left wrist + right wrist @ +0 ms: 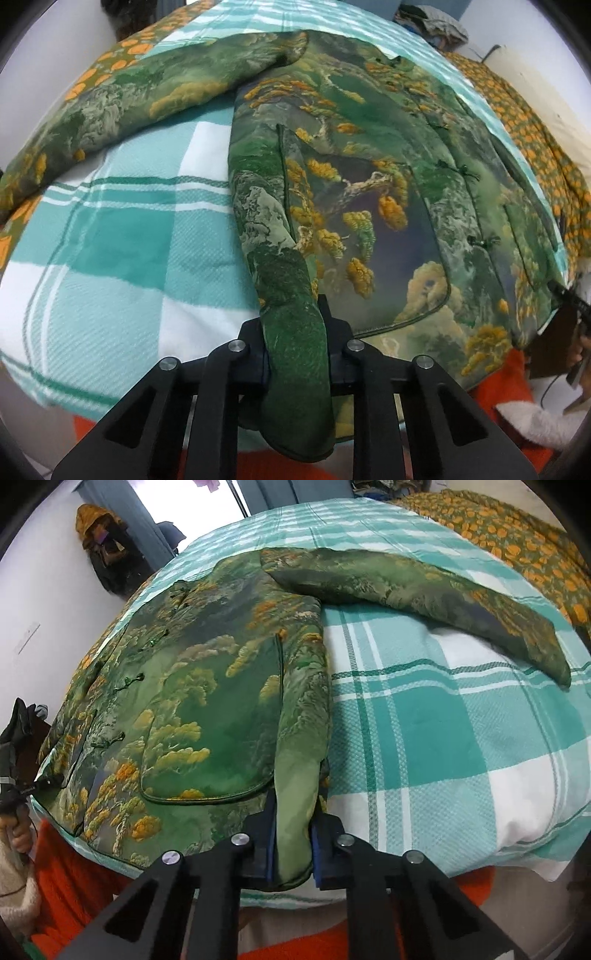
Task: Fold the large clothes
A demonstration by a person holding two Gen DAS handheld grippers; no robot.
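Note:
A padded green jacket with yellow cloud and tree print point(369, 192) lies front up on a bed, its knot buttons down the middle. It also shows in the right wrist view point(207, 701). One sleeve point(122, 107) spreads out to the left in the left wrist view, the other sleeve point(424, 590) to the right in the right wrist view. My left gripper point(295, 332) is shut on the jacket's lower left hem corner. My right gripper point(293, 834) is shut on the lower right hem corner at the bed's near edge.
A teal and white checked blanket point(122, 240) covers the bed point(461, 738). A green cover with orange flowers point(517, 531) lies along the far sides. An orange rug point(506, 387) is on the floor below. Dark clothes point(107, 550) hang on the left wall.

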